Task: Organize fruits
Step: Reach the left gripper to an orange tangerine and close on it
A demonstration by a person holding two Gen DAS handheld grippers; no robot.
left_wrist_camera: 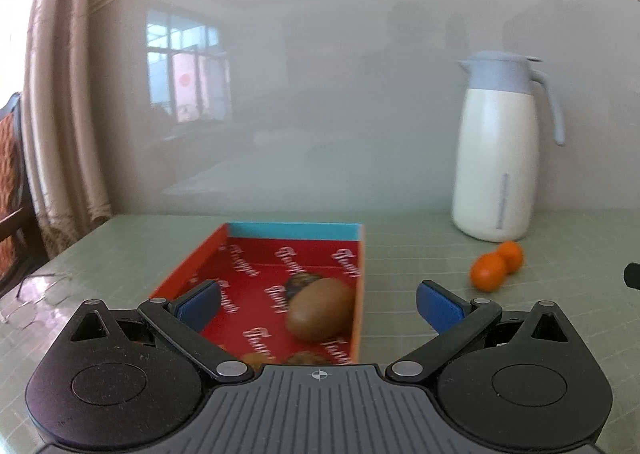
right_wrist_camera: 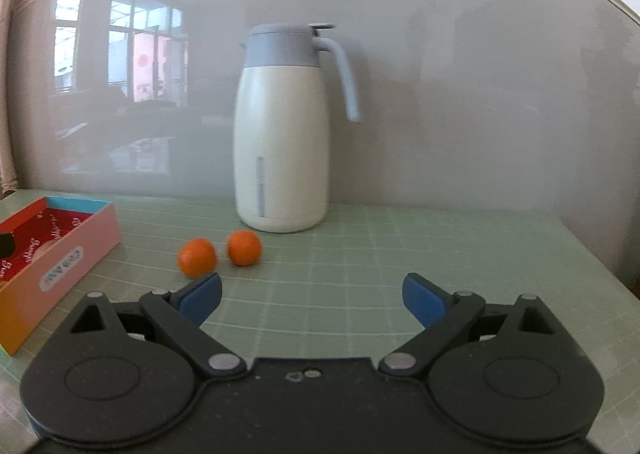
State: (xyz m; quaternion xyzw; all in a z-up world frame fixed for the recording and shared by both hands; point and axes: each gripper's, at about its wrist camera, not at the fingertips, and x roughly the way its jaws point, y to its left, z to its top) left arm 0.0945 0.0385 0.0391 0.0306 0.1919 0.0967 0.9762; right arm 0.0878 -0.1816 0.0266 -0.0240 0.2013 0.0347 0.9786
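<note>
Pale green gridded matting covers the table (right_wrist_camera: 360, 254), which ends at a glossy grey wall panel reflecting a window. From my left camera, the left hand-held gripper (left_wrist_camera: 318, 304) has its blue fingers spread wide and holds nothing; its left finger sits over the near left wall of the red box (left_wrist_camera: 256, 254), the right finger outside the box over the mat. Inside the box I see a brown kiwi (left_wrist_camera: 320, 310) lying against the right wall; whether the dark patches near it are fruit or print, I cannot tell. Right of the box, two oranges (left_wrist_camera: 496, 266) lie together on the mat, with a cream thermos jug (left_wrist_camera: 500, 146) upright behind them.

On my right camera, the right hand-held gripper (right_wrist_camera: 312, 298) is also wide open and empty, hovering above bare mat. Both oranges sit just beyond its left finger, close together but apart, between the box and the jug.
</note>
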